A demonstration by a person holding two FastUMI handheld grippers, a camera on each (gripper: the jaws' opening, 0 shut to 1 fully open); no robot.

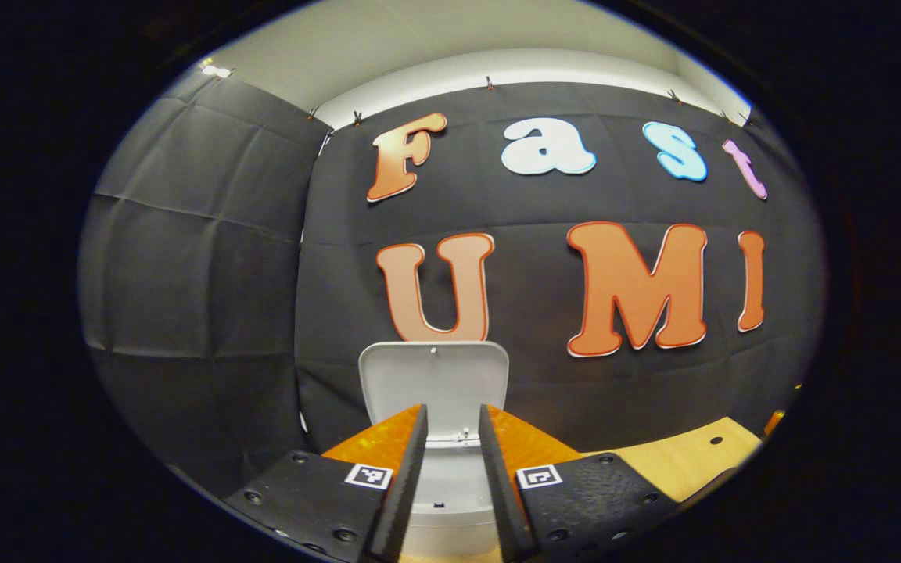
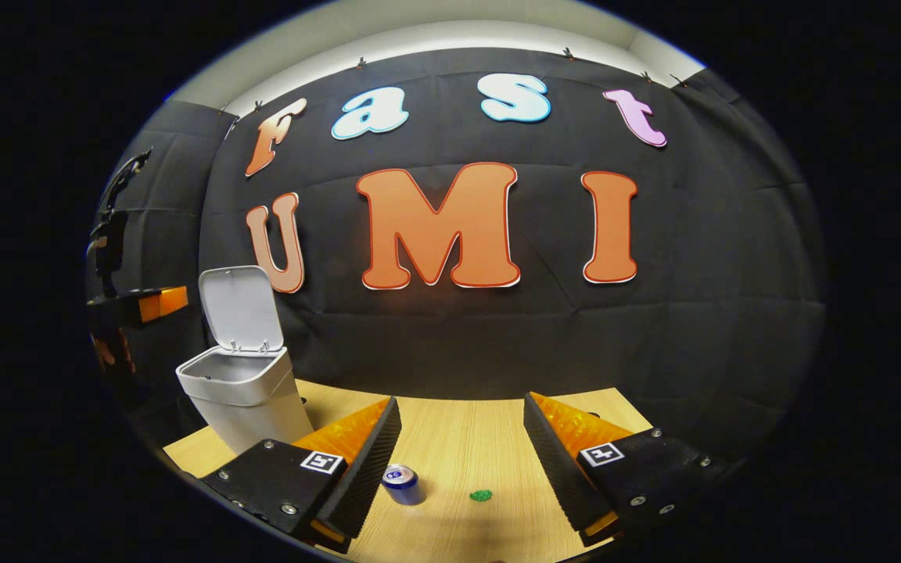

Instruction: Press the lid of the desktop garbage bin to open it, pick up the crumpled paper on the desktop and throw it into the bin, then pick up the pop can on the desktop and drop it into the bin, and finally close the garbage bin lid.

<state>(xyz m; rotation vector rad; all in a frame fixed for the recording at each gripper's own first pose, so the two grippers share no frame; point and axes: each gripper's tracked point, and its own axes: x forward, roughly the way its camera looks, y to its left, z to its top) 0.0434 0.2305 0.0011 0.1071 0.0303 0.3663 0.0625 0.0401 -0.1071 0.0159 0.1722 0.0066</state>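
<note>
White bin [image 2: 243,391] upright, lid [image 2: 239,306] raised; blue pop can [image 2: 403,483] upright on desk.

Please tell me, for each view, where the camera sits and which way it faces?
Left gripper view: rides on the left hand-held gripper, facing the open bin close ahead; its fingers frame the raised lid.
Right gripper view: rides on the right hand-held gripper, above the table, looking at the can, its fingers spread.
Shared: the bin and table.

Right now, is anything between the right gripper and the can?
Nothing visible is. The can stands on bare table just ahead of the open right gripper, near its left finger. The bin sits farther left with its lid up.
</note>
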